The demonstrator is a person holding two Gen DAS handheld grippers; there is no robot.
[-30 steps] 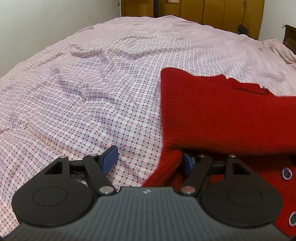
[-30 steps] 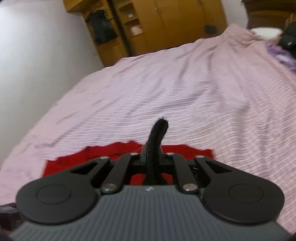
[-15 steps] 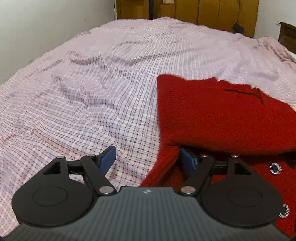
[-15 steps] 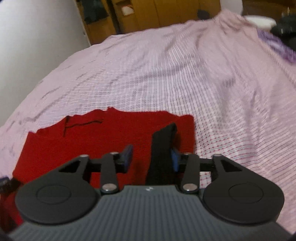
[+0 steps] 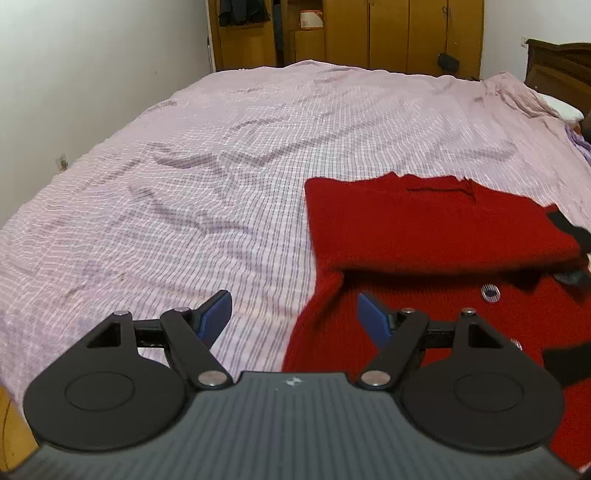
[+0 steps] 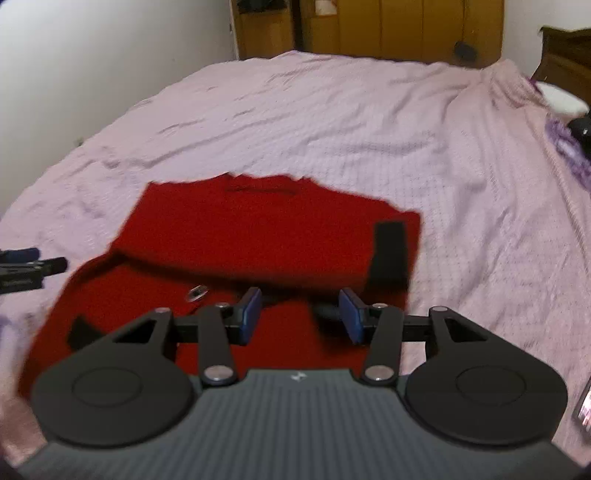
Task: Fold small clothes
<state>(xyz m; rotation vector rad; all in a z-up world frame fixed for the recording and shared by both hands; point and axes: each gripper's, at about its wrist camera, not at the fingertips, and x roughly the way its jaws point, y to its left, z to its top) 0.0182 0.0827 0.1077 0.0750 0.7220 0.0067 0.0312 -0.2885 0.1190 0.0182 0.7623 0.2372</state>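
Left gripper [image 5: 293, 310] first: blue pads spread wide, nothing between them, the left pad [image 5: 216, 312] over bare sheet, the right one over red knit. The cardigan [image 5: 424, 236] fills the lower right of this view, its left edge running straight down from mid-frame to the gripper body. The top half is folded down over the lower half, and the fold's thick lip crosses just above the right pad. A metal button [image 5: 490, 292] shows below that lip, with black trim at the far right edge of the frame.

Over to the right gripper [image 6: 300, 314]: fingers apart here too, holding nothing, both pads hovering over the cardigan [image 6: 258, 229] just below the fold. This view is blurred. A black strap [image 6: 388, 254] lies on the folded layer at centre right, close to the garment's right edge. Another button [image 6: 197, 293] sits left of the left pad. The tip of the left gripper [image 6: 27, 267] pokes in at the left edge of the frame, beside the knit.

Open room all round: the checked pink sheet [image 5: 184, 192] stretches wrinkled to the left and up toward the top of both frames. A white wall [image 5: 92, 74] takes the upper left, wooden wardrobes [image 5: 369, 33] line the top, and a dark headboard [image 5: 557, 70] sits upper right.
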